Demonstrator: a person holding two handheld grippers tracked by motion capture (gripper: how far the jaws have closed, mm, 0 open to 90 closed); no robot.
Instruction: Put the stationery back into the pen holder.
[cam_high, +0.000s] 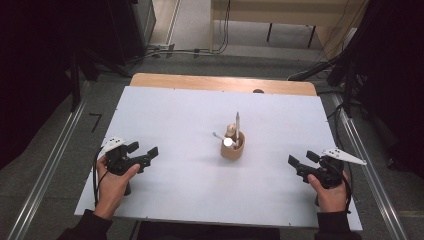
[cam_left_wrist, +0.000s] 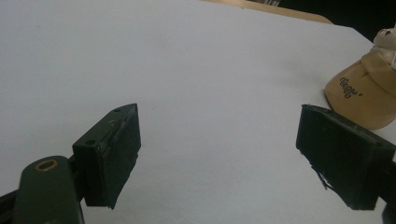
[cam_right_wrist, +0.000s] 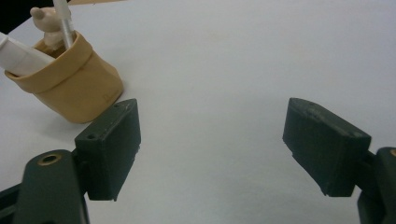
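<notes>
Pouch (cam_high: 233, 149) stands mid-table (cam_high: 175, 115), holding pen (cam_high: 237, 123), white tube (cam_high: 220, 137), bear figure (cam_high: 230, 130). Left gripper (cam_high: 148, 154) and right gripper (cam_high: 296, 163) flank it, well apart, jaws spread, empty. Step: approach. Next: reach in, pinch one item.

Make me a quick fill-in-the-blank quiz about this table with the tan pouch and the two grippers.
1. The tan pouch stands on the white ____.
2. Both the left gripper and the right gripper have their jaws ____.
3. The pen stands upright ____ the pouch.
4. The pouch lies ____ the two grippers, touching neither.

Missing words: table; open; inside; between
</notes>
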